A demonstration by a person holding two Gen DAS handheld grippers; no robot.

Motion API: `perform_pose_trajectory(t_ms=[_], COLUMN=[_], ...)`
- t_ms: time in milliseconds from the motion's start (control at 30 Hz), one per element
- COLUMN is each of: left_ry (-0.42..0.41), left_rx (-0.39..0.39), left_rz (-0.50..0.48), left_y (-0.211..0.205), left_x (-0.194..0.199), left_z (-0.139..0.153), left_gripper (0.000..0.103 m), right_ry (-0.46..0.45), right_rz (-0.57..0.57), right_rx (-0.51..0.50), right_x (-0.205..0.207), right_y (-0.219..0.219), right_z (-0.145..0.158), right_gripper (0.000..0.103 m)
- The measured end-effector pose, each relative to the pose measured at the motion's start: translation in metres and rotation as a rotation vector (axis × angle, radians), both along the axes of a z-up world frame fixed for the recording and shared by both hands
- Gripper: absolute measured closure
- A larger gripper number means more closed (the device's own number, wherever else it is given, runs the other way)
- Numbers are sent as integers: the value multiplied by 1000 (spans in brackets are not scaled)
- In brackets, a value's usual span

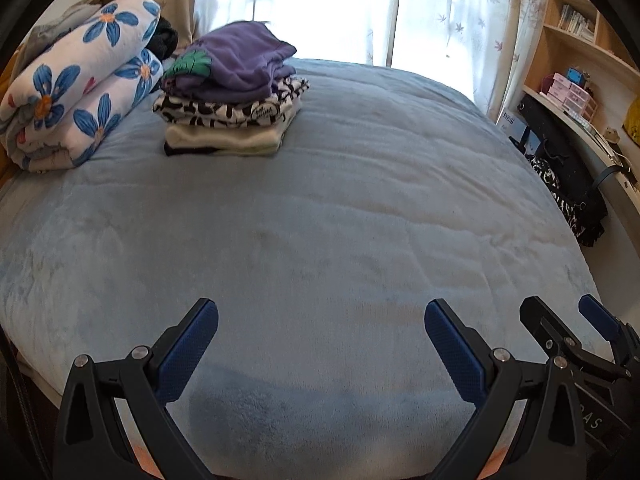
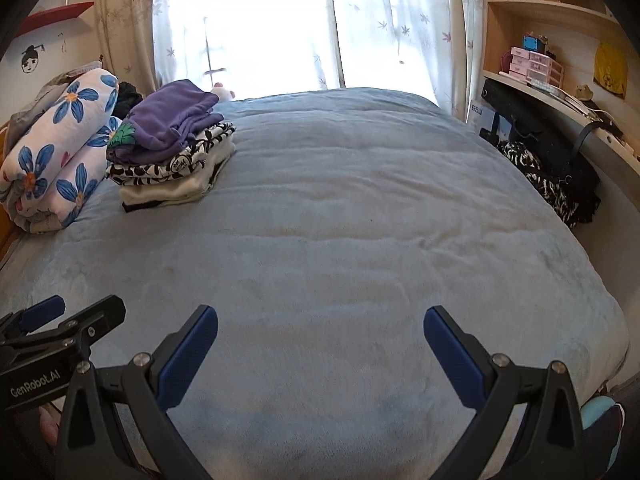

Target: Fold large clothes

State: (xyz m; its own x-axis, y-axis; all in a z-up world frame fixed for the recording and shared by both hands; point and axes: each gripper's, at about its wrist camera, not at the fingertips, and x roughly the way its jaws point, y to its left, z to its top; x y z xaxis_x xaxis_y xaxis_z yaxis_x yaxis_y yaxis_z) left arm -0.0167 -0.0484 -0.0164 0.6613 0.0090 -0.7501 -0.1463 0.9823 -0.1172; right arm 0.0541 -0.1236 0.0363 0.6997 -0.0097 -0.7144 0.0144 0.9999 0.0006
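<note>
Your left gripper [image 1: 321, 316] and right gripper [image 2: 321, 323] both hang with jaws spread wide, holding nothing, side by side over the near edge of the bed [image 1: 340, 208]. The stack of folded clothes [image 1: 232, 92] sits at the far left corner, beside the rolled floral quilt [image 1: 76, 84]; open blue blanket lies between.

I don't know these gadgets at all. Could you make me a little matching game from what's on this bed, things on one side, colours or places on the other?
Things:
1. top garment of the folded pile
2. rolled quilt
3. bed cover
4. left tongs

Descriptions:
A. white with blue flowers
B. open, over the near edge of the bed
C. purple
D. pale blue

Pairs: 1-C, 2-A, 3-D, 4-B
</note>
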Motion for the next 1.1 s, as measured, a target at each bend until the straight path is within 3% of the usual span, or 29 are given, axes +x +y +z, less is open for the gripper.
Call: perform_pose_trajectory(t_ms=[567,1100], left_ry=[24,25], left_rx=[81,106], left_rz=[21,28], left_y=[-6,-7], left_x=[-3,-4], left_z=[-7,-7], left_gripper=[1,1], right_ry=[0,4], right_rz=[16,15], right_rx=[-1,4], right_x=[0,1], right_y=[2,0], right_z=[-4,-6], right_gripper=[0,0])
